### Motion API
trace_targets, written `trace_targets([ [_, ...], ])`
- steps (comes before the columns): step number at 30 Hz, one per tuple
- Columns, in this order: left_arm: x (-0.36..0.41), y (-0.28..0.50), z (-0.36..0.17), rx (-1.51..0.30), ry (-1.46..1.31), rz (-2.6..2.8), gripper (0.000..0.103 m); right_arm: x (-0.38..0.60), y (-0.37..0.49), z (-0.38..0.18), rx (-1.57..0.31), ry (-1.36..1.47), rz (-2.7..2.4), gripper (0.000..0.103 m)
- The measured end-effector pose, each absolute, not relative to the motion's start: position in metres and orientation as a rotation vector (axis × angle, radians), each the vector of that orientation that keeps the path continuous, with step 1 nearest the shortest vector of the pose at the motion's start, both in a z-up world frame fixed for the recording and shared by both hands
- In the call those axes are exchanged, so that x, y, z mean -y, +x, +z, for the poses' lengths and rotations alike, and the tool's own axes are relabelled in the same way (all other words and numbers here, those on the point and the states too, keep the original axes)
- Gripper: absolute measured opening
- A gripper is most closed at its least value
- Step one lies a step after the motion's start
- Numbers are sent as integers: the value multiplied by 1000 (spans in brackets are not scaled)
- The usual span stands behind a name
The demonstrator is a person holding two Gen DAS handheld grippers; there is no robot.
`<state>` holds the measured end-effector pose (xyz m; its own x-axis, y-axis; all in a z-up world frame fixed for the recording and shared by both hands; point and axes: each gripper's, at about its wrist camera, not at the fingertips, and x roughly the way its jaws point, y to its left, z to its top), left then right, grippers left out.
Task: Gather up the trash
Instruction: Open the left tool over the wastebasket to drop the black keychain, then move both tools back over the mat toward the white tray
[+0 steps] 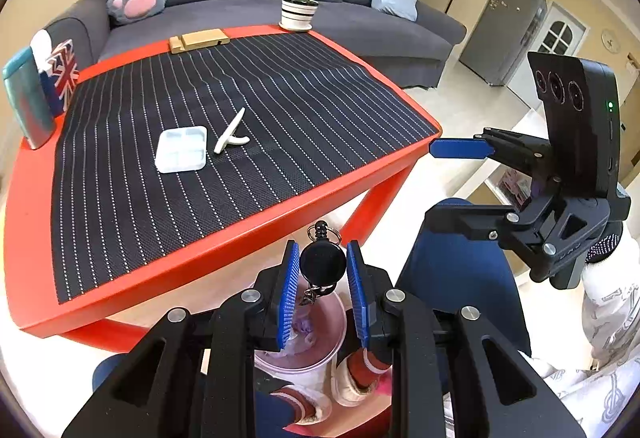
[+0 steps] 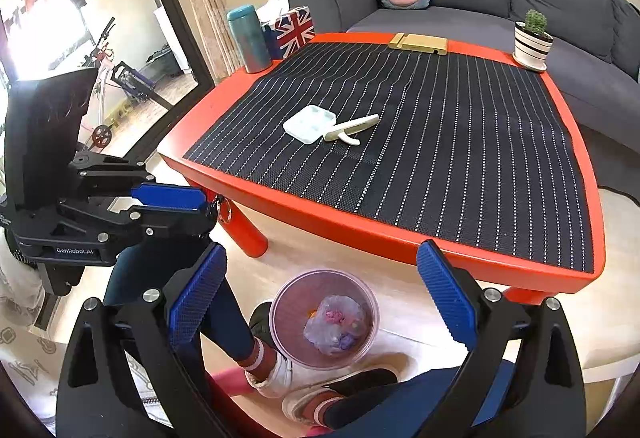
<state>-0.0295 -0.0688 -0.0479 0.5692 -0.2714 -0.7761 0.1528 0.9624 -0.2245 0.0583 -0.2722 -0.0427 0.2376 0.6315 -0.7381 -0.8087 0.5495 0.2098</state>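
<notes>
Left wrist view: left gripper (image 1: 322, 280) clamped on round black badge reel (image 1: 322, 263), above clear plastic bin (image 1: 320, 352) holding crumpled bag.

Right wrist view: right gripper (image 2: 322, 296) jaws wide apart, empty, over bin (image 2: 362, 334); crumpled translucent bag (image 2: 334, 323) inside; ribbed blue pads (image 2: 196, 296).

Black round reel (image 1: 322, 263) hangs above clear bin (image 2: 280, 322) on floor; white tray (image 1: 182, 149), hook (image 1: 231, 132) on table.

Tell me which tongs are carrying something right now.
The left tongs: their blue pads pinch a black round badge reel above the trash bin. The right tongs stand wide open with nothing between the pads.
</notes>
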Motion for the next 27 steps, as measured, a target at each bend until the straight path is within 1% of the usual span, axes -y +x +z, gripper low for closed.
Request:
trace_targets([
  [4, 70, -29, -47, -934, -135, -245, 26, 275, 60, -41, -883, -221, 996, 94],
  [5, 69, -28, -47, -934, -137, -247, 32, 275, 60, -41, -882, -219, 994, 94],
  [6, 68, -27, -48, -934, -144, -247, 50, 275, 61, -41, -882, -218, 994, 94],
  [7, 67, -28, -47, -926, -153, -247, 74, 275, 61, -41, -882, -218, 993, 94],
  [8, 67, -28, -47, -920, -162, -247, 84, 275, 61, -41, -882, -217, 992, 94],
  [9, 65, -28, -46, -910, -176, -242, 90, 276, 61, -41, -881, -216, 992, 94],
  [12, 60, -26, -49, -918, -182, -209, 94, 277, 61, -42, -883, -216, 991, 95],
  [27, 51, -28, -47, -908, -204, -176, 95, 272, 58, -44, -890, -220, 1002, 95],
])
